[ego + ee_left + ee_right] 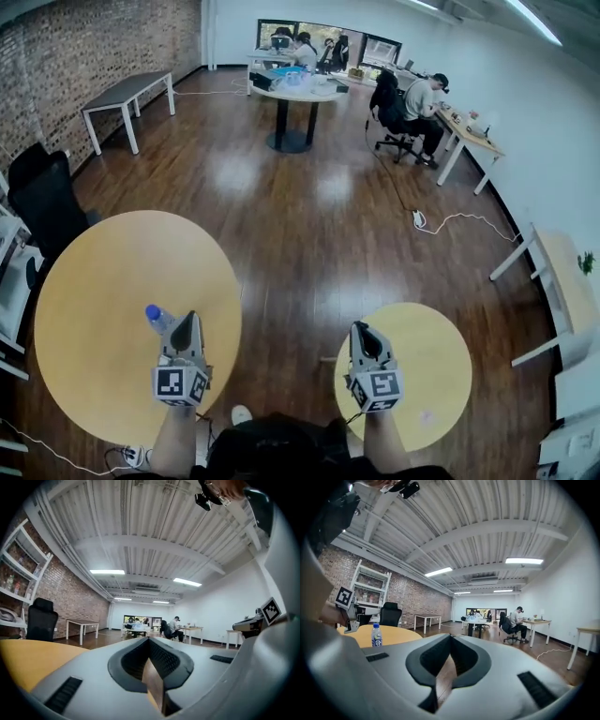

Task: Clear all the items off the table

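Left gripper (186, 319), jaws shut and empty, hovers just beside the water bottle (157, 317), toward the round table's (56, 309) near edge. Right gripper (360, 328) is likewise closed, holding nothing. Pickup seemingly not yet begun; jaws must open around the bottle.

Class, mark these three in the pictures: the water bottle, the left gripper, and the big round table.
water bottle (159, 320): head view, clear body below the blue cap
left gripper (187, 323): head view, between its closed fingertips
big round table (94, 300): head view, bare tabletop left of the bottle

Head view looks steeply down; both gripper views look level toward the same far round table (295, 97).
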Demonstrator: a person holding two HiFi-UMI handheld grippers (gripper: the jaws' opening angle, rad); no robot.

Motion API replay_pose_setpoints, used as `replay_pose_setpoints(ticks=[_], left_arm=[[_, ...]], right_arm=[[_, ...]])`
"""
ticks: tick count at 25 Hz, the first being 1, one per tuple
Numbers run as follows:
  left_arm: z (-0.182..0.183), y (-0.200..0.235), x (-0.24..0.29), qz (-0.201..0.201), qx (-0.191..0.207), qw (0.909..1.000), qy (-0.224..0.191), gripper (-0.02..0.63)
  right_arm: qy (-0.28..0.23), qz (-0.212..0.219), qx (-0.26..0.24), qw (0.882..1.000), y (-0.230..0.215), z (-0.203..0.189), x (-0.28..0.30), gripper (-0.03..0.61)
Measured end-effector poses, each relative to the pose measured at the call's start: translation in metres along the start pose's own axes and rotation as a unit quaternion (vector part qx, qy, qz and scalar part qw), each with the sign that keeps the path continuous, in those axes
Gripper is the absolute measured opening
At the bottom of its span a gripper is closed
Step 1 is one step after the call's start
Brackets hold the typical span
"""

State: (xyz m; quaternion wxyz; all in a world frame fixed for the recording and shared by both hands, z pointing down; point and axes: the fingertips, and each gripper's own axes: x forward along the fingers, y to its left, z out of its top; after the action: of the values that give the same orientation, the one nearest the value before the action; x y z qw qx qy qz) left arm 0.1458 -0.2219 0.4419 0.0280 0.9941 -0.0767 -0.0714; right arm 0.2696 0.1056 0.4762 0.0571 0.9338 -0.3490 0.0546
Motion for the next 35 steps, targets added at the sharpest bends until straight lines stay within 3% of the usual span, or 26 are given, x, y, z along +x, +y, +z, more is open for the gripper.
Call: replay_pose_setpoints(ticks=[3,9,12,17,35], left_arm=[[0.004,-0.035,0.018,-0.041,-0.004,0.9991,-0.01,0.002],[0.008,-0.076,0.03,-0.087,-0.008,0.9958,-0.027,0.002],[0.005,-0.07,0.029,-0.083,-0.002,0.9963,-0.023,0.002],[0.001,-0.046,0.021,-0.062,-0.026,0.9975,-0.021,0.002],[-0.01,-0.048,0.021,-0.098,-0.042,0.9943,-0.003,0.002]], right_arm=[[-0.015,-0.038,0.028,0.999,-0.019,0.008,-0.019,0.005],[-0.043,-0.061,0.031,0.997,-0.042,0.003,-0.037,0.005],[-0.047,-0.064,0.054,0.995,-0.046,0.002,-0.04,0.005],[-0.045,-0.074,0.103,0.991,-0.056,-0.012,-0.042,0.005],[-0.039,-0.1,0.082,0.991,-0.056,-0.018,-0.052,0.003]])
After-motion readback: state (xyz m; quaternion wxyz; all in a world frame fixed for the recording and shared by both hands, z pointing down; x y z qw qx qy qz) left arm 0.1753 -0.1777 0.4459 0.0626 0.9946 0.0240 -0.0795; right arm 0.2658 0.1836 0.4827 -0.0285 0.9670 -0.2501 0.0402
